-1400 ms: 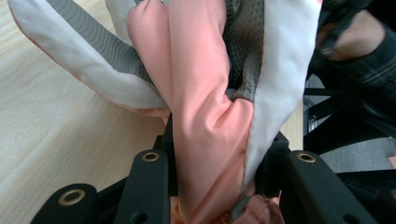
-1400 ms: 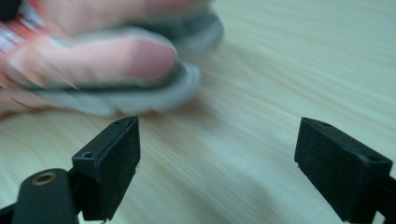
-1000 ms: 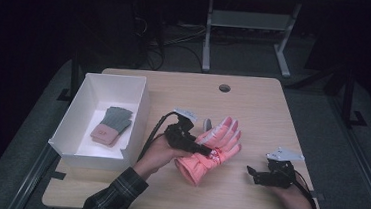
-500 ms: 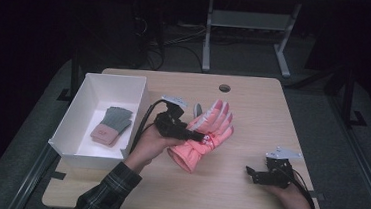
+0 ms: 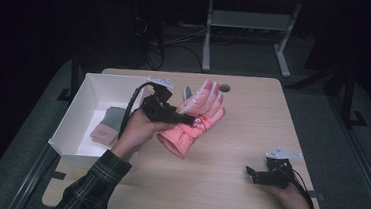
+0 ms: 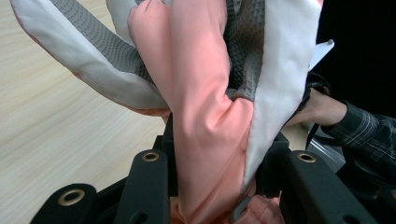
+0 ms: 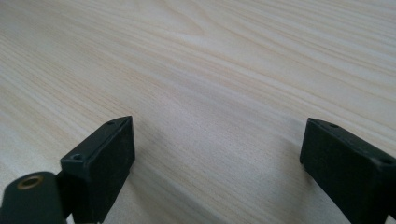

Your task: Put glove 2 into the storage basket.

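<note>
High view: we see the left gripper (image 5: 185, 118) left of centre in the frame, its jaws clamped across the middle of a pink glove (image 5: 195, 120), which it carries lifted and tilted above the worktop (image 5: 253, 110). The glove's fingers point toward the upper right of the frame and its cuff hangs toward the lower left, just clear of the wood as far as we can judge. A white box (image 5: 71, 125) stands at the left of the frame and holds a second glove (image 5: 107, 127), grey at the cuff, lying flat on its floor. The right gripper (image 5: 251, 173) rests at the lower right, well apart from the pink glove.

Left gripper view: the glove (image 6: 205, 102) bunches into a fold between the black jaws, which pinch its pink and white panels together; grey textured palm fabric shows above.

Right gripper view: the jaws stand wide apart with nothing between them but bare worktop (image 7: 210, 70).

We judge the pink glove to be light, padded and limp. It folds and droops wherever it is unsupported, so a grip on a single finger would let it swing. A hold across the thick palm or at the cuff gathers enough cloth to keep it from slipping. It is not fragile, and firm pressure should do it no harm.
</note>
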### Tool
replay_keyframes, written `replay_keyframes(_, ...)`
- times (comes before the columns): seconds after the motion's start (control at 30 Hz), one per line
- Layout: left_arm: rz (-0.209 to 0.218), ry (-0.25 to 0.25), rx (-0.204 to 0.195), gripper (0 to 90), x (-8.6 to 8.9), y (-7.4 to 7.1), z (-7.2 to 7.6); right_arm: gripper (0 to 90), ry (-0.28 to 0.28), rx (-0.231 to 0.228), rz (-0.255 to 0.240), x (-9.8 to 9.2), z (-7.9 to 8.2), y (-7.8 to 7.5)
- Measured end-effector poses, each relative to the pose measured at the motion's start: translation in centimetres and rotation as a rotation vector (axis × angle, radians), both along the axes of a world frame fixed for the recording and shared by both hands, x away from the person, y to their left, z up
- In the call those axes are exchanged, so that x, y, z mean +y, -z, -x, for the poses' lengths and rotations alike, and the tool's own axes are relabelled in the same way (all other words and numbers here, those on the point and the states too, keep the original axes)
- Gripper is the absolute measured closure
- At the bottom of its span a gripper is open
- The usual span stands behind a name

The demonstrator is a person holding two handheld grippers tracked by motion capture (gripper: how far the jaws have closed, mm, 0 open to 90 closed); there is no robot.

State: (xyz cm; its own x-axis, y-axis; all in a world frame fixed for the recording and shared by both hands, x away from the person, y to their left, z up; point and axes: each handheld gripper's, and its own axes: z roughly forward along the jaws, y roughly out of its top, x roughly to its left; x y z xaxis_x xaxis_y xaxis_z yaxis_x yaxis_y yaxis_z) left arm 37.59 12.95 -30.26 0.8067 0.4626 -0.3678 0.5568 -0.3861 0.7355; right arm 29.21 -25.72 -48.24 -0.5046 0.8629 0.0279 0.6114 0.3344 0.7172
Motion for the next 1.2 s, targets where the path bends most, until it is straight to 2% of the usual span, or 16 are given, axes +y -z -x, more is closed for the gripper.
replay_keyframes(0.13,-0.006,-0.017,-0.011,63.4,1.3,-1.0,-0.2,9.3,0.002,0.002,0.002,0.0,0.0,0.0)
replay_keyframes(0.37,-0.004,-0.079,-0.041,63.4,4.2,-3.0,-0.3,9.0,0.009,0.003,0.003,0.0,0.0,0.0)
replay_keyframes(0.57,-0.003,-0.133,-0.055,63.4,6.9,-4.0,-0.3,8.9,0.010,0.004,0.003,0.0,0.0,0.0)
replay_keyframes(0.8,-0.007,-0.203,-0.057,63.3,10.0,-4.2,-0.7,8.8,0.008,0.002,0.003,0.0,0.0,0.0)
replay_keyframes(1.2,0.000,-0.326,-0.047,63.3,15.1,-3.6,-0.8,8.6,0.009,0.002,0.004,0.0,0.0,0.0)
